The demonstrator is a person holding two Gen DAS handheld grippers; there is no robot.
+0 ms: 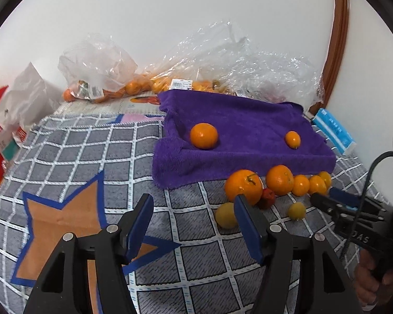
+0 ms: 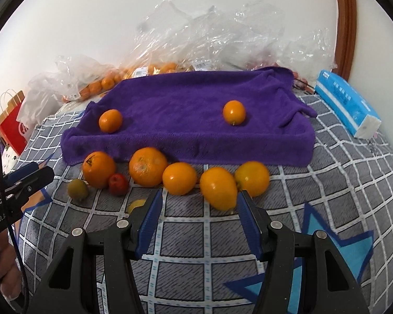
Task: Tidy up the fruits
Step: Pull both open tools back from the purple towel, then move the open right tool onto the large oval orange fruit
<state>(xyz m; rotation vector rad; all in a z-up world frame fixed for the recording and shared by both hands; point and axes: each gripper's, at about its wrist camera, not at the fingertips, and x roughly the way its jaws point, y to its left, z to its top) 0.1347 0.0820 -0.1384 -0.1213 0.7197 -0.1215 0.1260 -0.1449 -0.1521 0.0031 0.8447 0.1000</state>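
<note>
Both the left gripper [image 1: 194,206] and the right gripper [image 2: 199,204] hover with jaws spread wide, holding nothing. Two oranges [image 2: 110,121] sit on the purple towel [image 2: 186,130]; more fruit [image 2: 148,166] lines its near edge.

Left gripper [image 2: 43,174] body reads "enRobot"; right gripper [image 1: 323,200] "DAS".

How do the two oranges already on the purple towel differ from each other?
The left orange looks slightly flattened; the right orange looks rounder. In the left wrist view the left orange appears clearly bigger than the right one. The left orange sits by the purple towel's raised left edge; the right one lies further in, toward the right side. Both are orange, whole and lie free, apart from each other.
</note>
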